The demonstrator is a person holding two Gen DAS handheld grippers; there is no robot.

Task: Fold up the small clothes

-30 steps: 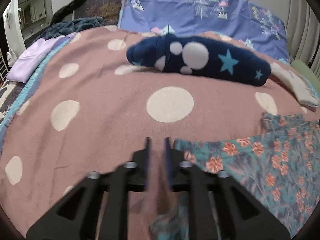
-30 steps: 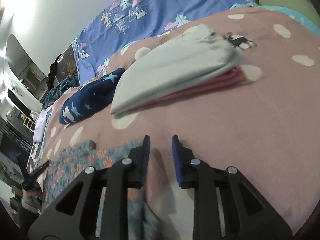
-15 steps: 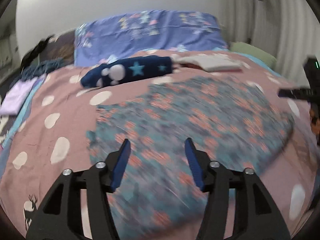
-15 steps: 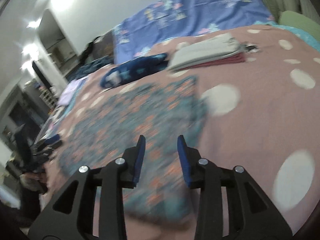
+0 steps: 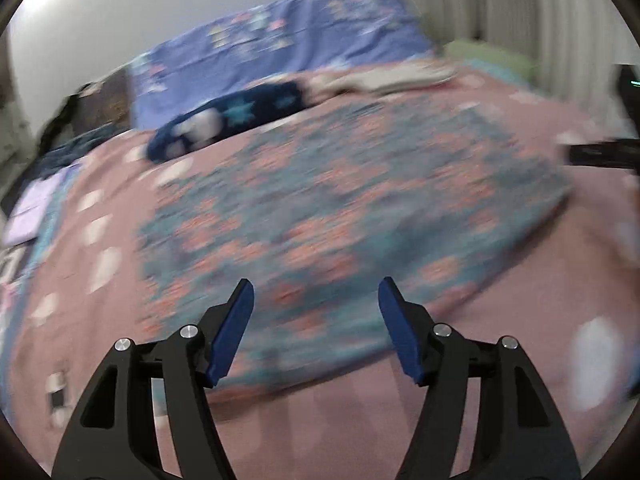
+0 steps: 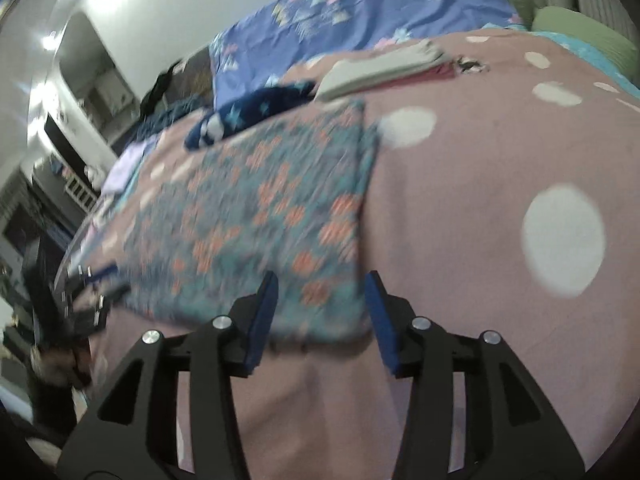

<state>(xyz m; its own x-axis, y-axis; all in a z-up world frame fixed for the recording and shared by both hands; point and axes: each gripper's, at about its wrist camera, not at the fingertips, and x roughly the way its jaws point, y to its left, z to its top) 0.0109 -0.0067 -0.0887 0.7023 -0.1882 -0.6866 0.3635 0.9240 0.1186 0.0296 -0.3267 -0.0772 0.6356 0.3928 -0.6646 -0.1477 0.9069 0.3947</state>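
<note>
- One floral cloth (image 5: 352,204) lies spread flat on the pink spotted bedspread (image 6: 500,184), its teal and orange print blurred in both views
- Your left gripper (image 5: 316,328) hovers over the cloth's near edge; its jaws have just been opening, stand wide apart and grasp nothing
- Your right gripper (image 6: 322,316) hangs over the cloth's near right corner; its jaws have just been opening too, released, with nothing between them
- Beyond the cloth you have a navy star-patterned garment (image 5: 224,120), and beside it a folded grey stack (image 6: 380,68)
- Behind those sits a blue patterned pillow (image 6: 360,12)
</note>
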